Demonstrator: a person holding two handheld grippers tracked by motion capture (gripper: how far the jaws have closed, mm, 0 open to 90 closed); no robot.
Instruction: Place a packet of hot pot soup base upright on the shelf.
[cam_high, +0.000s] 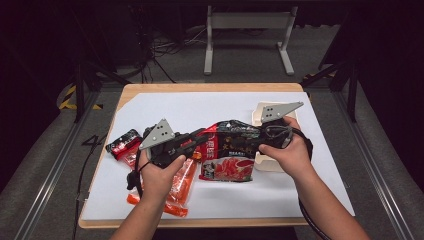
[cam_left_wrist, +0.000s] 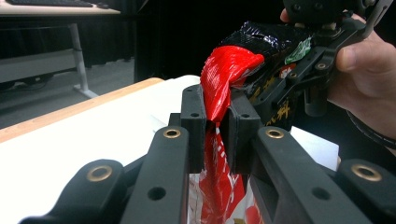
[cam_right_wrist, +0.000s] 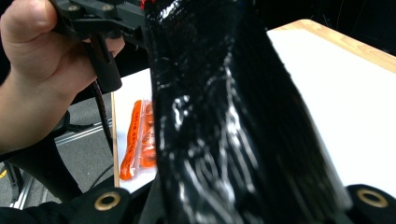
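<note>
- The red-and-black food pouch (cam_high: 230, 150) is a glossy plastic bag, black along its top and red lower down, with a picture of a red dish on its front; it is crumpled and stretched between the two hand-held grippers.
- It hangs above the middle of the white sheet on the worktop (cam_high: 300, 195), its lower edge drooping towards the sheet.
- Yellow and white characters run across the pouch's black band; they are too small and creased to read. In the left gripper view a few yellow characters show on the black part (cam_left_wrist: 280, 109), also unreadable.
- The left hand-held gripper (cam_high: 197, 142) points to the right across the worktop, gripped from below by the left hand (cam_high: 157, 175); its jaws are nearly closed and pinch the pouch's red edge (cam_left_wrist: 217, 93).
- The right hand-held gripper (cam_high: 262, 134) points left towards the other, with the right hand (cam_high: 287, 152) wrapped round its body; its jaws are clamped on the pouch's black end, whose film (cam_right_wrist: 224, 121) lies right in front of the camera.
- Orange sachets (cam_high: 177, 187) lie on the sheet under the left hand, a small red-and-black packet (cam_high: 122, 143) lies to their left, and a cream tray (cam_high: 267, 162) sits under the right hand.
</note>
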